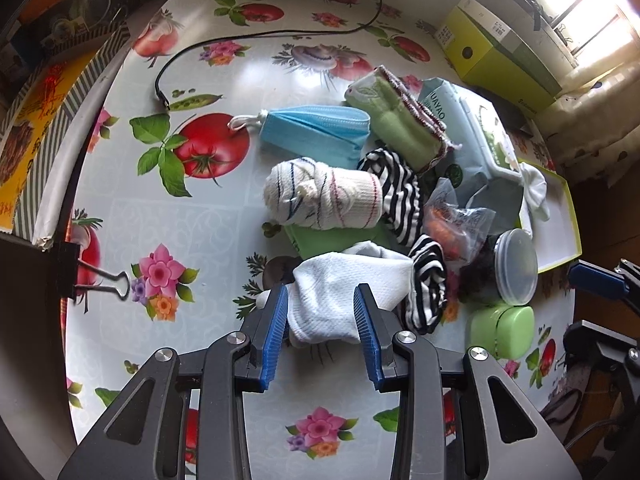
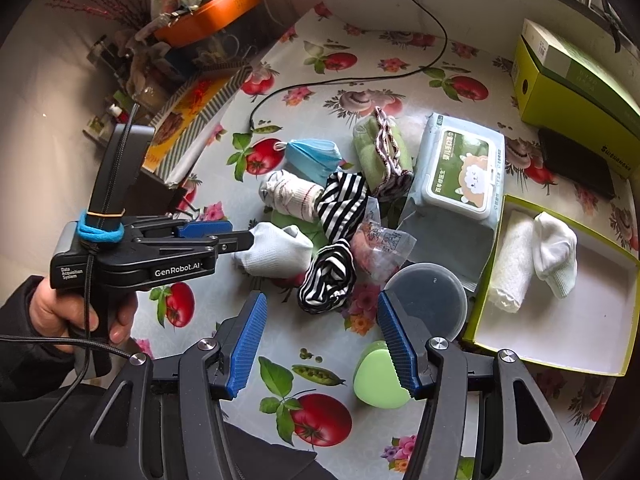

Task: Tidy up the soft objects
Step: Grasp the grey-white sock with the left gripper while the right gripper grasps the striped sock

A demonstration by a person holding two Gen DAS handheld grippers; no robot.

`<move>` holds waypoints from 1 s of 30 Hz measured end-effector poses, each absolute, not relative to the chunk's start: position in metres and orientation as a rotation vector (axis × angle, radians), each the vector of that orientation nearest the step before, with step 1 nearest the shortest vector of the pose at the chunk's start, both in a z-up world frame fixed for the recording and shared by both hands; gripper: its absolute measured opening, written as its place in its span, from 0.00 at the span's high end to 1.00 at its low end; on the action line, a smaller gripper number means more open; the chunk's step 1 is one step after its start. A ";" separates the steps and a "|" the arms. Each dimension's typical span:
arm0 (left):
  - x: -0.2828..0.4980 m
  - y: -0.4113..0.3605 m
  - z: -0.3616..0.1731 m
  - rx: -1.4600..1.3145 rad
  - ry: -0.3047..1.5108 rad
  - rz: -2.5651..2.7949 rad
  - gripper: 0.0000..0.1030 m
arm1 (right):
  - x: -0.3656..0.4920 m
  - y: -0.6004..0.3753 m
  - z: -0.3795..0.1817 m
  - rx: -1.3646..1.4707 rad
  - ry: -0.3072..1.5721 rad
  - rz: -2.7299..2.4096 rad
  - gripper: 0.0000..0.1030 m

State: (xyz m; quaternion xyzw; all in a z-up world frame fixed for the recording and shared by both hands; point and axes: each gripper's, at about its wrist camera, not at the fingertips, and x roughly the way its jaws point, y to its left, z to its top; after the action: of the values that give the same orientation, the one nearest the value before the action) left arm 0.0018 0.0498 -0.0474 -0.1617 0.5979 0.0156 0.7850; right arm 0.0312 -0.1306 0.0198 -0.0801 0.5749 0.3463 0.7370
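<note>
1. The white sock (image 1: 344,292) lies with its long axis across my left gripper (image 1: 322,320), one end toward the striped sock (image 1: 428,284).
2. It is waffle-knit, bunched and plain white, on the flowered tablecloth (image 1: 200,240).
3. My left jaws straddle the sock, pads at its sides; I cannot tell whether they press.
4. My right gripper (image 2: 322,344) is spread and empty above the cloth.
5. Just beside it: a round lidded tub (image 2: 428,300) and a green soap box (image 2: 376,380).
</note>
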 end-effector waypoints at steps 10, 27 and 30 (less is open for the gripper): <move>0.016 0.035 -0.063 -0.325 1.317 -0.096 0.54 | 0.034 -0.125 0.013 -0.186 1.286 0.760 0.43; 0.010 0.026 -0.070 -0.310 1.294 -0.091 0.79 | 0.042 -0.099 -0.005 -0.249 1.322 0.779 0.44; 0.005 0.039 -0.066 -0.342 1.279 -0.042 0.83 | 0.042 -0.089 -0.012 -0.283 1.329 0.790 0.44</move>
State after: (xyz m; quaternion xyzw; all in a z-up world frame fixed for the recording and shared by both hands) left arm 0.0048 0.0394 -0.0656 -0.1589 0.5938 -0.0194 0.7886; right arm 0.0420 -0.0888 -0.0120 -0.1274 0.5983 0.3557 0.7066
